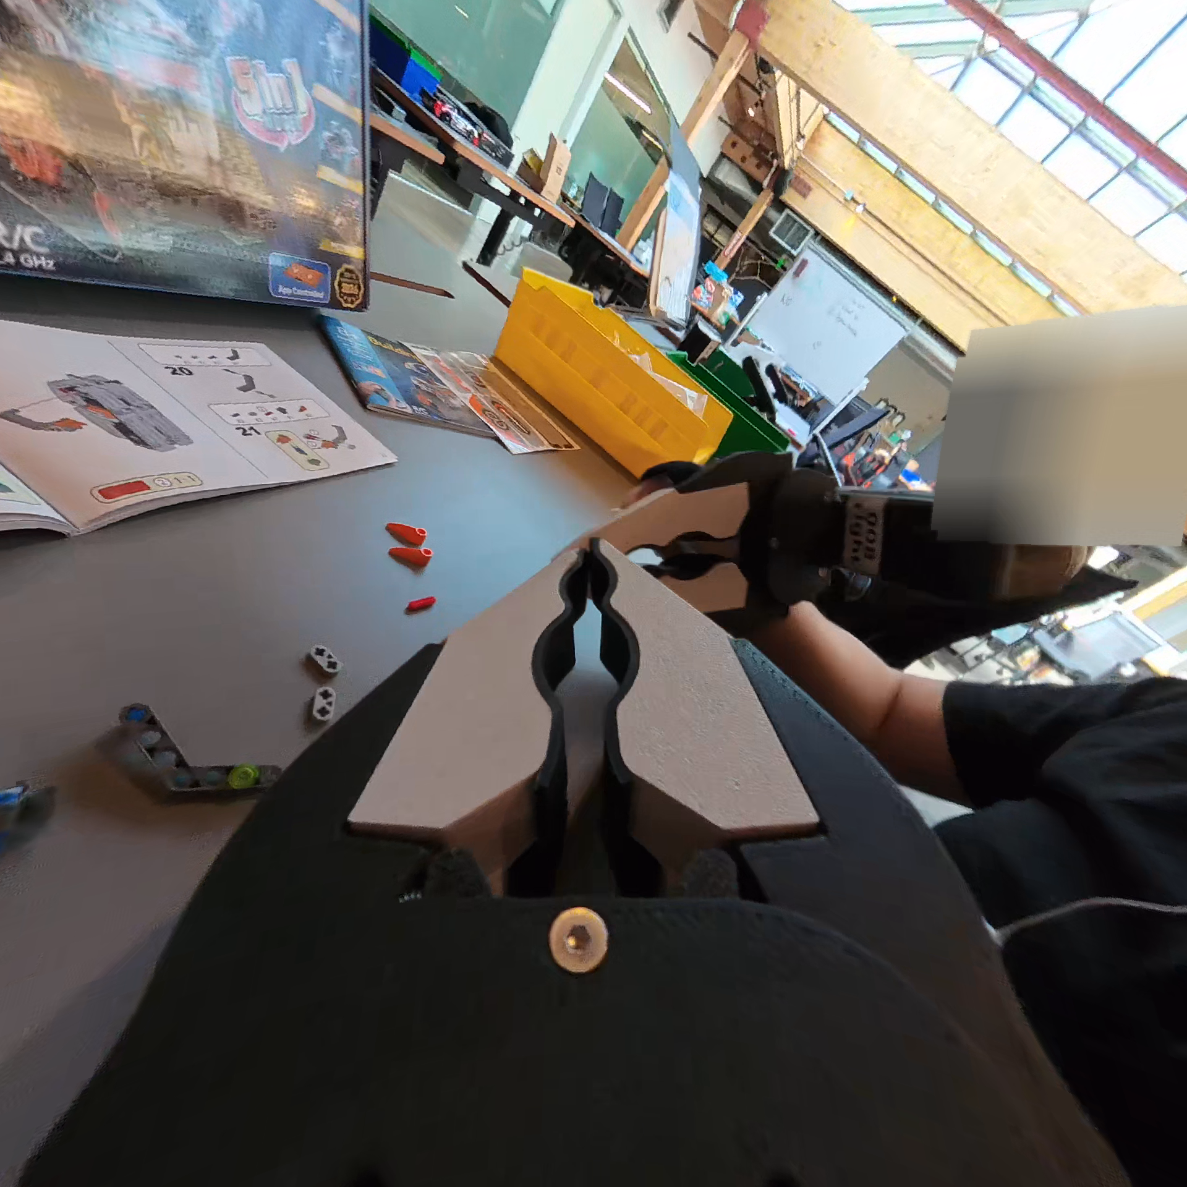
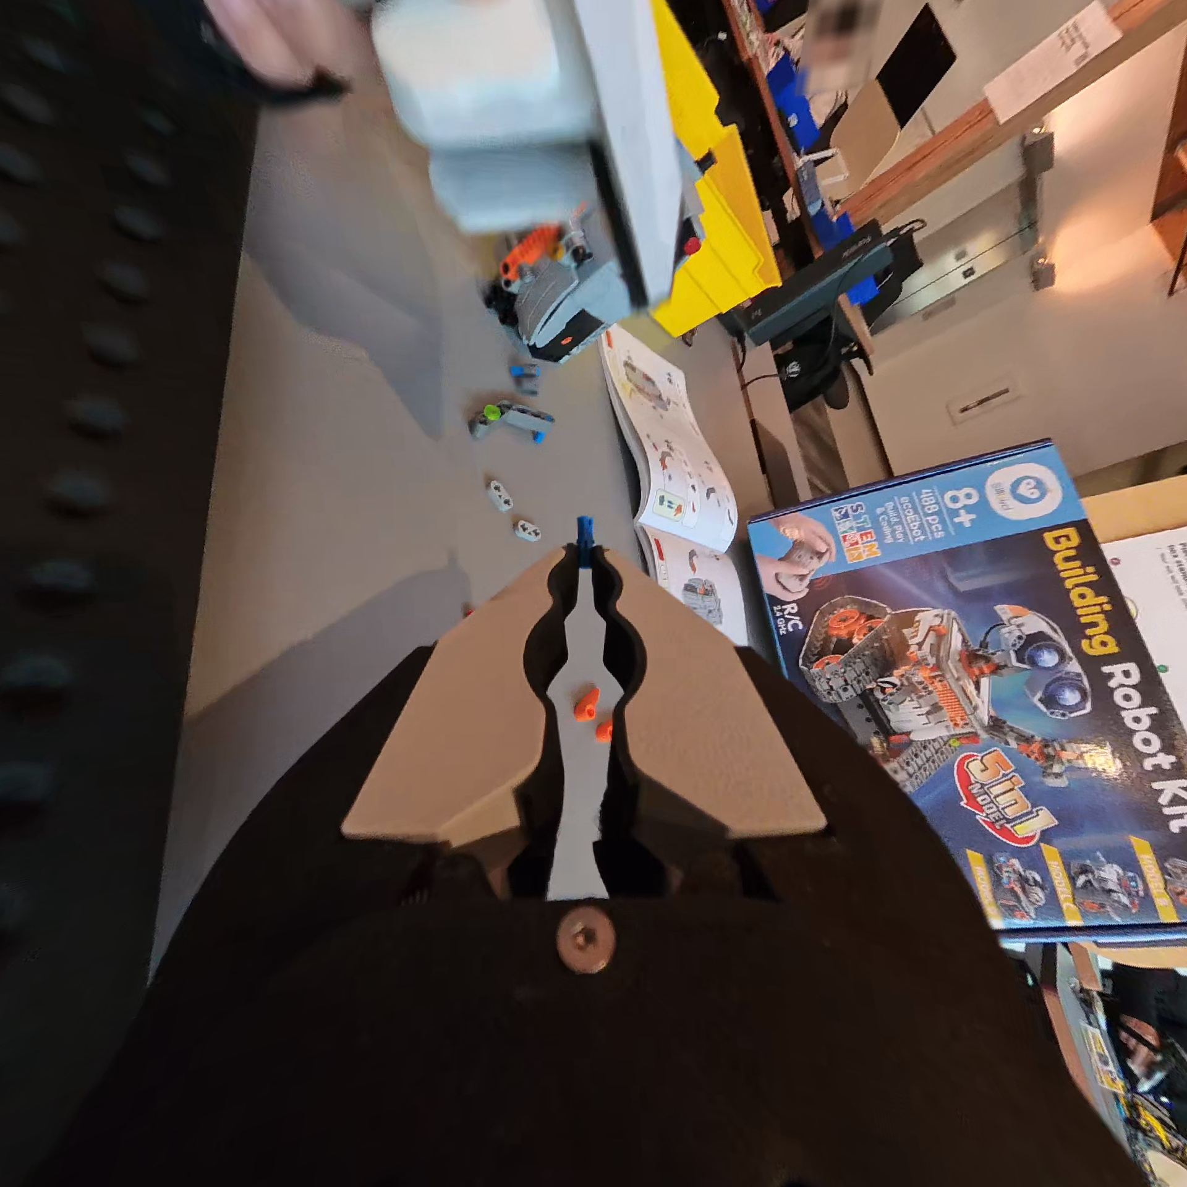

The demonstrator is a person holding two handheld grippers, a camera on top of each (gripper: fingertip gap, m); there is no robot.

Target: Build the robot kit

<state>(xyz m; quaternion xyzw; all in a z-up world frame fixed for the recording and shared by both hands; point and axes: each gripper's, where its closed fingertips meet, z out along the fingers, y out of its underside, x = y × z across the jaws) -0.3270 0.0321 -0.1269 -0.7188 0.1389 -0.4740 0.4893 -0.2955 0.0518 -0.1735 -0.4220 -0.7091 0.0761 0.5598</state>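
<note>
My right gripper (image 2: pixel 583 560) is shut on a small blue pin (image 2: pixel 584 539), which sticks out past the fingertips above the grey table (image 2: pixel 334 514). My left gripper (image 1: pixel 589 557) is shut, its black pads meeting at the tips. The right gripper's tan fingers (image 1: pixel 694 514) reach in from the right, and their tips lie just behind my left tips. Two orange cone pieces (image 1: pixel 410 543), a red pin (image 1: pixel 421 604), two small grey connectors (image 1: pixel 324 681) and a grey angled beam (image 1: pixel 186 767) with a green stud lie on the table to the left.
An open instruction booklet (image 1: pixel 180 417), a kit box (image 1: pixel 180 141), leaflets (image 1: pixel 449 392), a yellow bin (image 1: pixel 604 379) and a green bin (image 1: pixel 738 411) stand farther back. In the right wrist view a partly built grey model (image 2: pixel 559 302) sits by the yellow bin (image 2: pixel 726 225). A person's arm (image 1: pixel 899 726) is at the right. There is about 6 cm between the tips of the two grippers. My left gripper's tips are some 15 cm from the partly built grey model (image 2: pixel 559 302).
</note>
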